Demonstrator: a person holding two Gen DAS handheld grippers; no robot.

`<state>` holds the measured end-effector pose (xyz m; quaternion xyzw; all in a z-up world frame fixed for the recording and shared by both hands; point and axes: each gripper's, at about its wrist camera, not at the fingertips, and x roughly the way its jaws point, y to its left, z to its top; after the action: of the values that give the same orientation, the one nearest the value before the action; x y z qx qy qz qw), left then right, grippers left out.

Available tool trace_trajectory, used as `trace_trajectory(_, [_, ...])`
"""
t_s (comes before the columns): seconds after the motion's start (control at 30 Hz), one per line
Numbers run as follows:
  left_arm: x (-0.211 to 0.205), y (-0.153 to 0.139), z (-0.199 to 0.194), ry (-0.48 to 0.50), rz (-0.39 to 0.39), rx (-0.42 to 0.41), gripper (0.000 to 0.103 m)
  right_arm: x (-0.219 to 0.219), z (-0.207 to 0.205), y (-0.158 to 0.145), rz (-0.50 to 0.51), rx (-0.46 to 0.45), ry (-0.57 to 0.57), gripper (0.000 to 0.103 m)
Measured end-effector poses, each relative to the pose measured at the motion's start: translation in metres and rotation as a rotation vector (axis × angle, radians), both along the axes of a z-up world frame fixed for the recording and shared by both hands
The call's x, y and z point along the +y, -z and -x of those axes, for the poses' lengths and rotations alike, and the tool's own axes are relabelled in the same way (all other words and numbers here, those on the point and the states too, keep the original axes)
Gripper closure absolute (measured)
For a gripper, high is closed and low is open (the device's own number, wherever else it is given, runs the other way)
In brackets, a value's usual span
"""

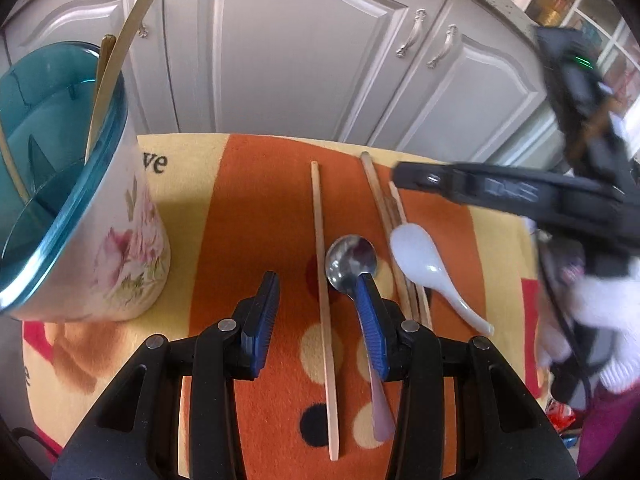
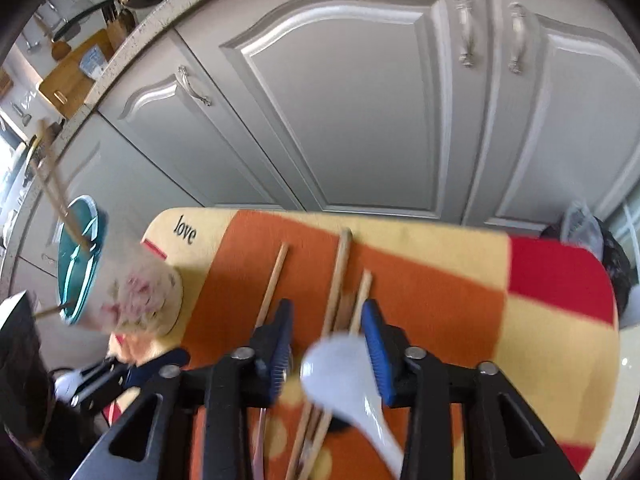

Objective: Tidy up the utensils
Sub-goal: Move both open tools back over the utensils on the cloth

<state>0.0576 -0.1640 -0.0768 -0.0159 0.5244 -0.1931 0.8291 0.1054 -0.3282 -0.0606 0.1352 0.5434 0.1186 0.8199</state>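
On the orange and yellow mat [image 1: 248,208] lie a single chopstick [image 1: 320,220], a metal spoon [image 1: 350,258], a pair of chopsticks [image 1: 378,200] and a white ceramic spoon [image 1: 424,264]. My left gripper [image 1: 319,278] is open low over the mat. The single chopstick runs between its fingers and its right finger covers the metal spoon's handle. My right gripper [image 2: 327,306] is open above the white spoon [image 2: 340,368] and the chopstick pair [image 2: 340,272], with the spoon's bowl close to its right pad. A floral holder [image 1: 120,240] with a teal rim stands at the left with chopsticks in it.
Grey cabinet doors [image 1: 296,60] stand just behind the mat's far edge. The right gripper [image 1: 400,178] reaches in from the right of the left wrist view, with a white sleeve [image 1: 592,304] behind it. The holder [image 2: 140,300] shows blurred at the mat's left end.
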Motion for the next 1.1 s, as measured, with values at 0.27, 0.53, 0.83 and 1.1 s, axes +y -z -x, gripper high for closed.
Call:
trace_trajectory(0.27, [-0.001,0.009,-0.011,-0.038,-0.03,0.017,0.064,0.018,-0.041,0.039,0.074,0.046,-0.068,0.092])
trace_trajectory(0.53, [-0.021,0.021,-0.01,-0.007,-0.038,0.043,0.064,-0.008,0.01,0.037,0.093,0.046,-0.119,0.092])
trace_trajectory(0.83, [-0.026,0.036,-0.013,-0.017,-0.083,0.037,0.064,-0.072,0.069,0.031,0.006,0.068,0.009,0.089])
trace_trajectory(1.1, [-0.011,0.037,0.004,0.047,-0.085,0.051,0.099,-0.08,0.076,0.017,-0.03,0.047,0.058,0.073])
